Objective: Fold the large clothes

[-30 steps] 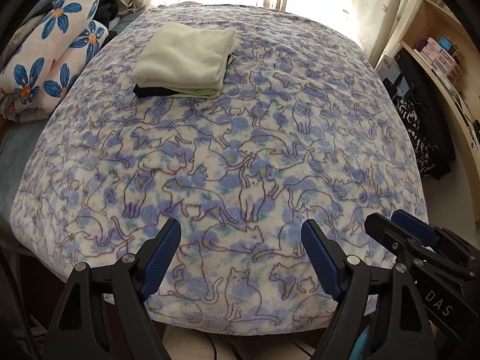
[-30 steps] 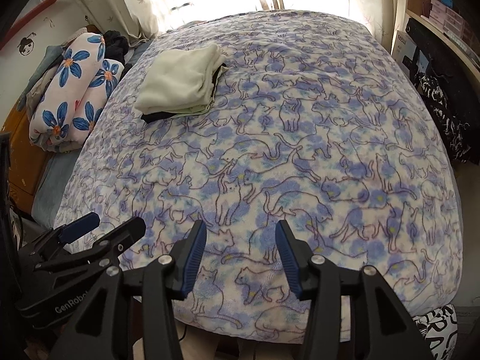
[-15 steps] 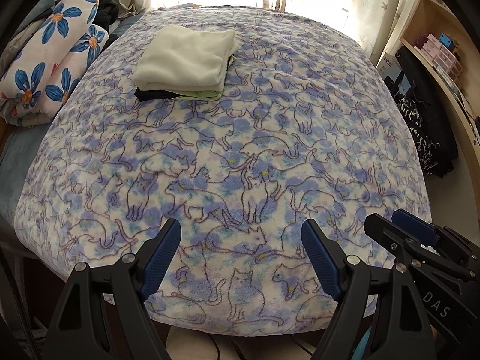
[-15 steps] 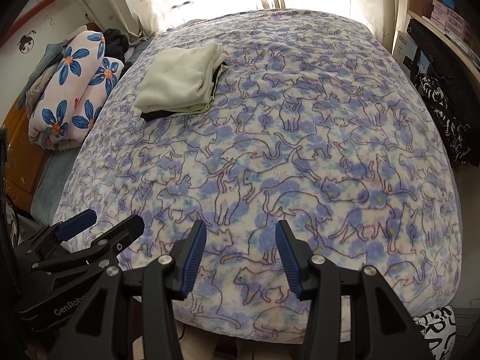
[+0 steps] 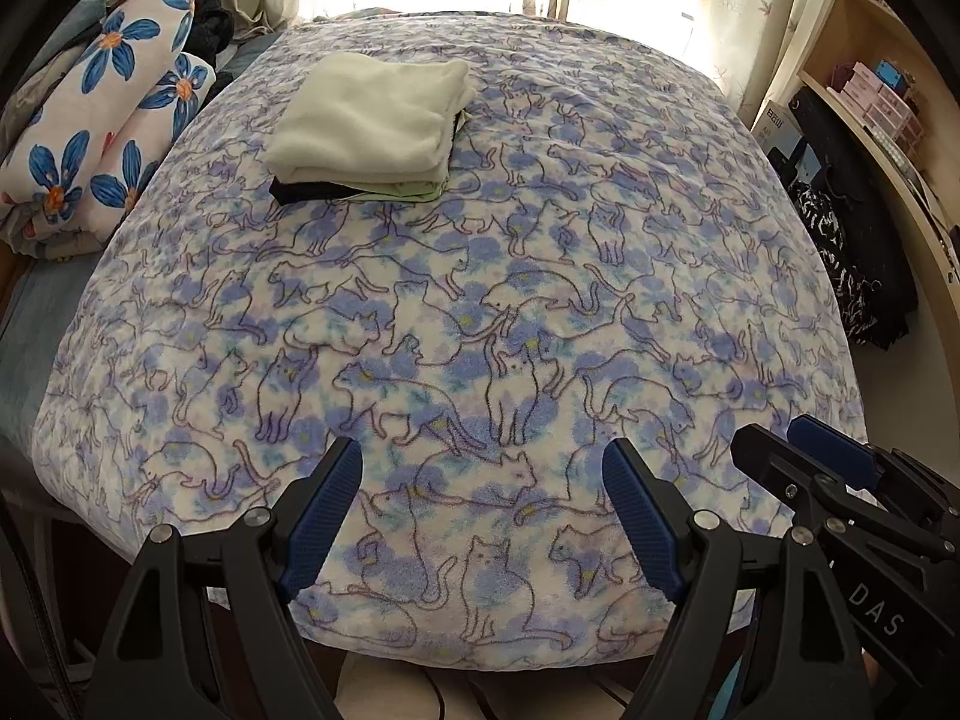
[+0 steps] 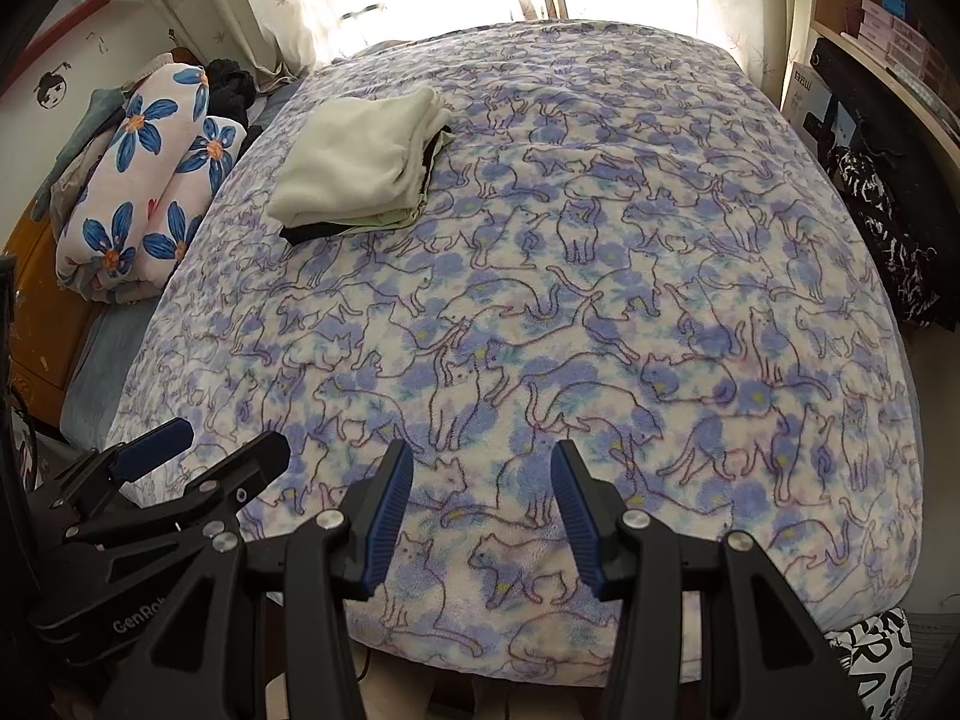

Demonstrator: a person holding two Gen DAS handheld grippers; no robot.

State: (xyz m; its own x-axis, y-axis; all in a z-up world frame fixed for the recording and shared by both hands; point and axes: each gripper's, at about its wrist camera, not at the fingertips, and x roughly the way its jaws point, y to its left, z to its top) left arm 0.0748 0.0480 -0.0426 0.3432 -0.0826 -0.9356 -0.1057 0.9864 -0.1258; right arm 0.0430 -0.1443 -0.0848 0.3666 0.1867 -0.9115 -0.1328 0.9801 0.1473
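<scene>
Bedspread [image 5: 540, 276] edge — jaws apart, above.

Both wrist views look from just off the foot of the bed, facing its far curtained window. They share the blue cat-print fleece blanket [image 5: 480, 312] [image 6: 510, 312] and the folded pale-green clothes stack [image 5: 372, 126] [image 6: 360, 168] at upper left of each frame.

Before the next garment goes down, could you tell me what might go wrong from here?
1. The folded stack sits far up the bed, its layers unevenly aligned with a black one poking out below; a long reach or a tug on the blanket could topple it.
2. The left gripper and right gripper hang open and close side by side at the bed's near edge, so they might bump.
3. The plush blanket could get pinched along with a garment.
</scene>
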